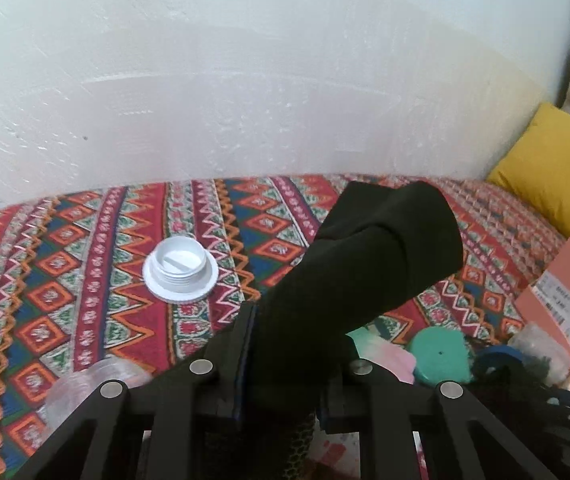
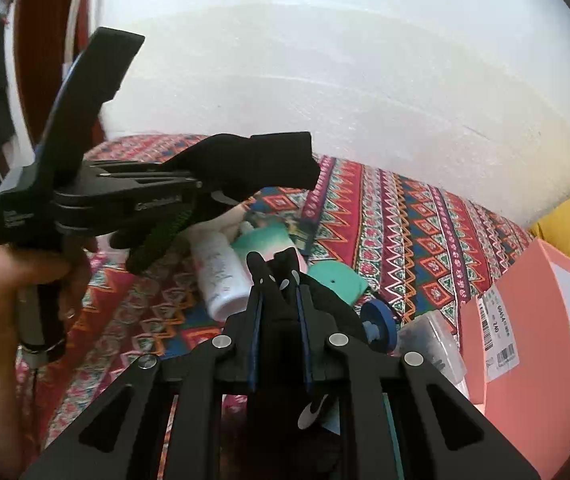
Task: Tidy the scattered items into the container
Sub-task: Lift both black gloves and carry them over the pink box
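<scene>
Writing is scarce: the white label on the pink box (image 2: 525, 320) shows a barcode and "240", its other characters too blurred to read, and the raised lettering on the left gripper's body in the right wrist view cannot be made out. The box stands at the right edge of the patterned bedspread (image 1: 85, 264) (only its near wall and part of the inside show).

The left gripper (image 1: 285, 344) is clamped on a black folded cloth (image 1: 381, 252), held up above the bedspread; a hand (image 2: 9, 292) grips its handle. The right gripper (image 2: 279, 276) has its fingers pinched on another dark fabric item (image 2: 325, 312), whose shape is hard to tell.

A white screw cap (image 1: 180, 270) lies open side up well toward the bedspread's far edge. Near the box sit a white bottle (image 2: 221, 276), a teal lid (image 1: 439, 356), a blue spool (image 2: 381, 322) and a clear bag (image 2: 433, 344), all partly hidden behind the grippers.
</scene>
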A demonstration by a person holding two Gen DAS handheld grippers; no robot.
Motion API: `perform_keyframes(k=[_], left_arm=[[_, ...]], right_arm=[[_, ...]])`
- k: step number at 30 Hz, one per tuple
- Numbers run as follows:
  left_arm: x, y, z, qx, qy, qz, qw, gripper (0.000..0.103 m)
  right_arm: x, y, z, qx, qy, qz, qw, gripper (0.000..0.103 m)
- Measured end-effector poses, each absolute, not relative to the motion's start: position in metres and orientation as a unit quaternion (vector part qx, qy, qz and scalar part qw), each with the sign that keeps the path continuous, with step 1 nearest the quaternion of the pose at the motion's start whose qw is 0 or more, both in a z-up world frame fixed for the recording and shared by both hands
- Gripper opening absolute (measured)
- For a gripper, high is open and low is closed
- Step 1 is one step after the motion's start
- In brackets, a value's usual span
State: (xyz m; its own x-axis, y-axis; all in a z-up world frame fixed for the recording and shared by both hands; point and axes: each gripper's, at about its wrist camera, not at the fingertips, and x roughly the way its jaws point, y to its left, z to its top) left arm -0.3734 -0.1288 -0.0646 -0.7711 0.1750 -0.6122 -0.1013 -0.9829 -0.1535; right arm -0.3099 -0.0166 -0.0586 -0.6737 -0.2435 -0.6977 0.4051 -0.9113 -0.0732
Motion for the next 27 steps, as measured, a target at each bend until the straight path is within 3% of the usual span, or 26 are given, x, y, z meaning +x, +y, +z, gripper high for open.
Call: perform_keyframes(k=[9, 27], left_arm=[[-0.291, -0.145, -0.036, -0.335, -0.09, 0.936, 0.051, 0.019], [-0.091, -0.084, 0.058, -0.298, -0.048, 0.953, 0.027, 0.019]], right_arm=[[-0.247, 0.013, -0.019, 0.344, 0.081, -0.911, 0.214, 0.015], [-0.095, 0.062, 0.092, 0.224, 0.027, -0.925, 0.307, 0.015]])
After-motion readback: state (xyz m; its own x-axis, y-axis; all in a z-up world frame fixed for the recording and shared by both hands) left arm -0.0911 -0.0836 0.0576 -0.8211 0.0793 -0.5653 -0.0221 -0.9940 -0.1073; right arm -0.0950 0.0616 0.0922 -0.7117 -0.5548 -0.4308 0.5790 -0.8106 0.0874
